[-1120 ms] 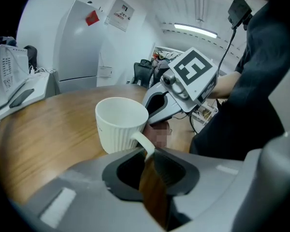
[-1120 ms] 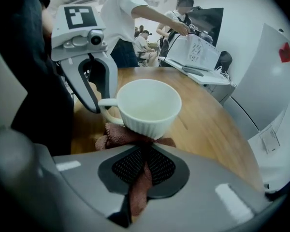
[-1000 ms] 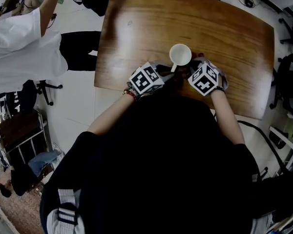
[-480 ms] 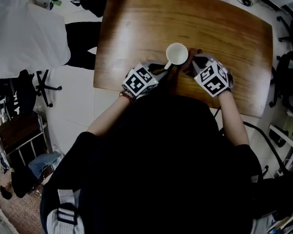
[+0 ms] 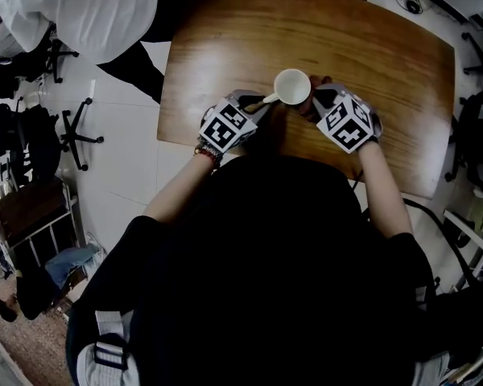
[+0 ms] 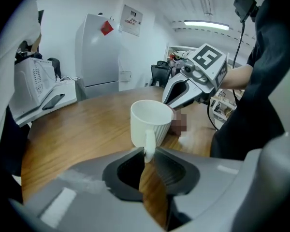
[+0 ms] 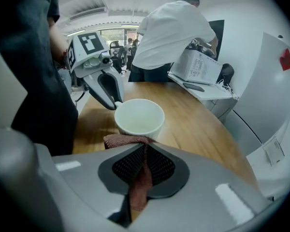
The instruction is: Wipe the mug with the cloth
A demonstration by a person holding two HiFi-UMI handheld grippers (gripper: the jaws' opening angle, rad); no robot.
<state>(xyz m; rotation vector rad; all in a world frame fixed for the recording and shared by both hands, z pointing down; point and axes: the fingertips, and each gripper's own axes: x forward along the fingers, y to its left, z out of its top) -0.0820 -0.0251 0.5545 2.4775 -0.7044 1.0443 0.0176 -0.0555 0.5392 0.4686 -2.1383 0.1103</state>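
A white ribbed mug (image 5: 292, 87) (image 6: 151, 122) (image 7: 138, 117) stands upright on the wooden table (image 5: 370, 63), near its front edge. My left gripper (image 5: 258, 105) (image 6: 147, 153) is shut on the mug's handle (image 6: 149, 144) from the left. My right gripper (image 5: 315, 103) (image 7: 144, 151) is shut on a reddish-brown cloth (image 7: 135, 141), whose free end lies against the mug's near wall. In the head view the cloth (image 5: 307, 109) shows only as a dark bit between mug and right gripper.
A person in a white shirt (image 5: 88, 10) (image 7: 169, 33) bends over beyond the table's far left corner. A white machine (image 6: 36, 83) (image 7: 198, 66) sits on a desk past the table. Office chairs (image 5: 64, 127) stand on the floor at left.
The mug and both grippers shifted slightly farther up the table; the left gripper swung out to the left of the handle. The person in white moved across the upper left.
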